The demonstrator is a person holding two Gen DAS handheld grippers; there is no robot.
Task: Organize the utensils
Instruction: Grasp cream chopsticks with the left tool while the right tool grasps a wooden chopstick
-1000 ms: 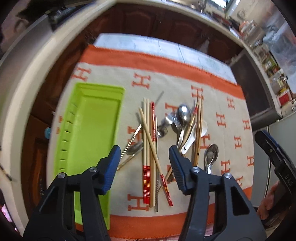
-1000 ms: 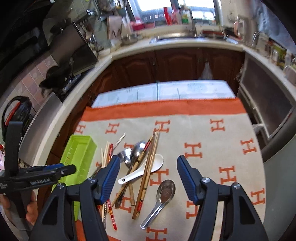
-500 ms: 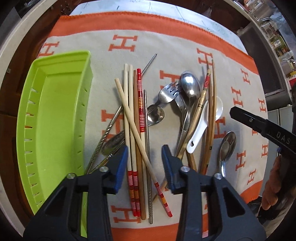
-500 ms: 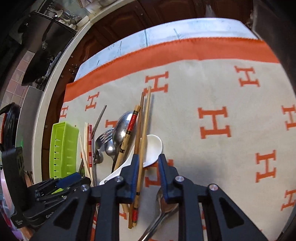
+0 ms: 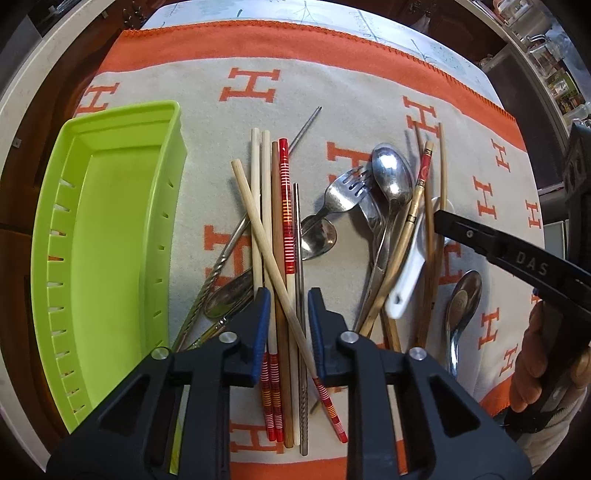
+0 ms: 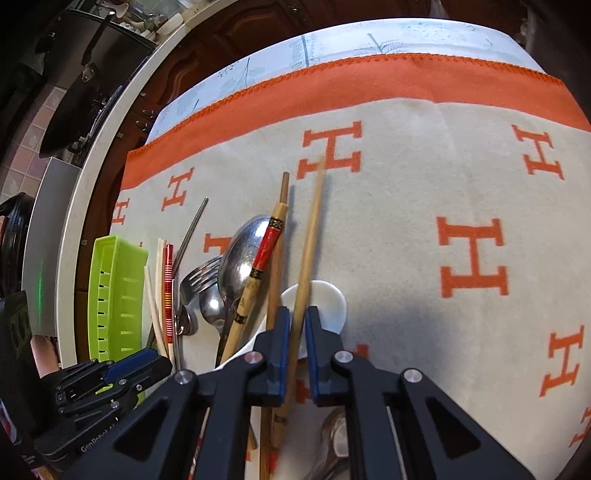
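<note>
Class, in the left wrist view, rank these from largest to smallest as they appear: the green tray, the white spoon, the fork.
1. green tray
2. white spoon
3. fork; partly hidden under other utensils, so its rank against the spoon is unsure.

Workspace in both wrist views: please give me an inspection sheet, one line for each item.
Surface: beige cloth with orange H marks and orange border.
Job's things: empty green tray at left; chopsticks, fork, metal spoons, white spoon piled beside it.
Clutter: nothing seen.
Grippers: left tongs narrowed around the chopstick bundle, contact unclear; right tongs shut on one bamboo chopstick.
Cables: nothing seen.
Surroundings: kitchen counter, dark wooden cabinets.
</note>
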